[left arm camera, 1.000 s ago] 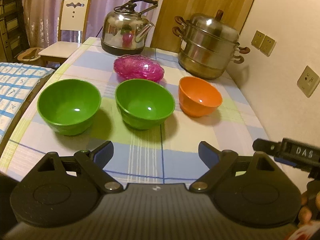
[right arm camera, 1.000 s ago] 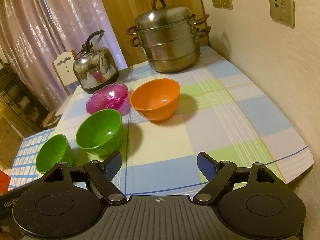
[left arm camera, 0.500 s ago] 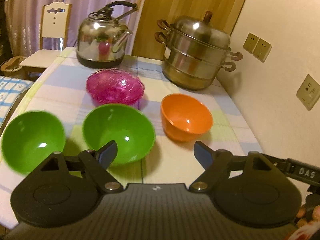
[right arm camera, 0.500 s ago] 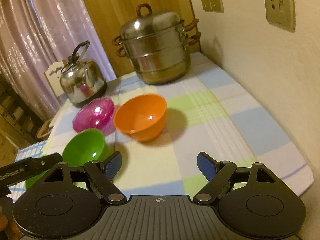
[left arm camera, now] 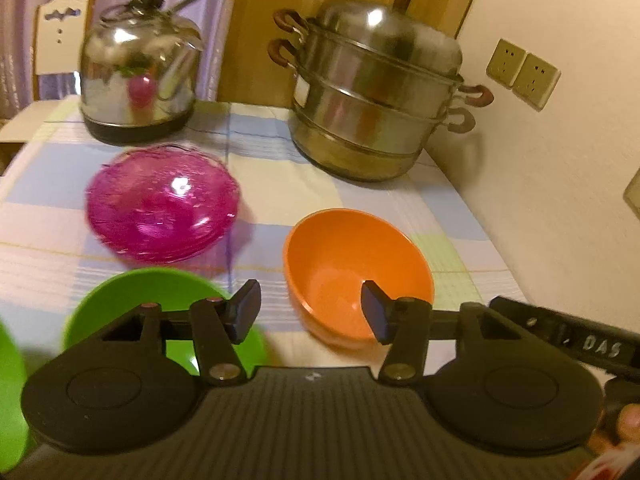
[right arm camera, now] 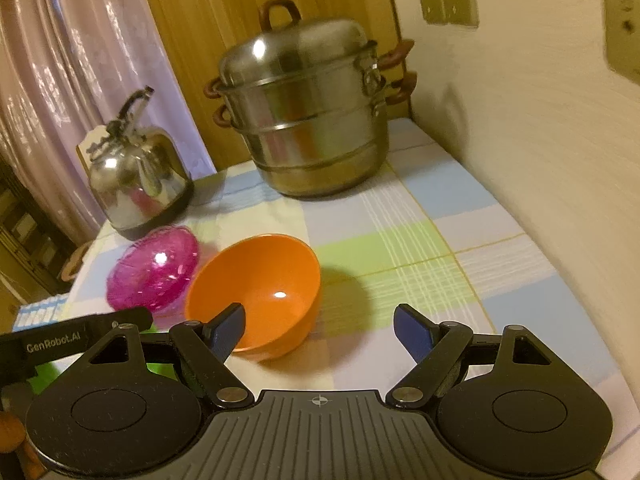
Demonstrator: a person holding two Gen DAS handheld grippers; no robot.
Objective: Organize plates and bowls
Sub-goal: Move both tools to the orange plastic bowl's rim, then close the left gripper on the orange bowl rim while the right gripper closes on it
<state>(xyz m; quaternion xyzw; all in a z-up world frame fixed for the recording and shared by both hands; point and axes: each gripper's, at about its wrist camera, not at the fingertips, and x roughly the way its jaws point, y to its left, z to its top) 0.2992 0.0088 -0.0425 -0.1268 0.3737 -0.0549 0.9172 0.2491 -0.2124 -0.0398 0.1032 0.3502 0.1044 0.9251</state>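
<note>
An orange bowl point(left arm camera: 356, 272) point(right arm camera: 260, 288) stands upright on the checked tablecloth point(left arm camera: 460, 240). My left gripper point(left arm camera: 311, 314) hovers at its near edge, jaws closing. The bowl's left rim lies between the fingers, and the pads do not press on it. My right gripper point(right arm camera: 319, 330) is open, its left finger overlapping the bowl's near side and its right finger over bare cloth. A stack of pink glass plates point(left arm camera: 164, 204) point(right arm camera: 156, 272) sits behind and to the left. One green bowl point(left arm camera: 160, 300) is half hidden behind my left finger. A second green bowl point(left arm camera: 8, 380) shows at the left edge.
A steel kettle point(left arm camera: 140, 80) point(right arm camera: 136, 184) and a tiered steel steamer pot point(left arm camera: 376, 100) point(right arm camera: 308, 120) stand at the back of the table. A wall with sockets point(left arm camera: 524, 68) runs close along the table's right side. A chair point(left arm camera: 60, 36) stands beyond the far left corner.
Both grippers have moved forward towards the orange bowl, which now looms large. The left jaws have narrowed. The green bowls have slid to the lower left of the left wrist view.
</note>
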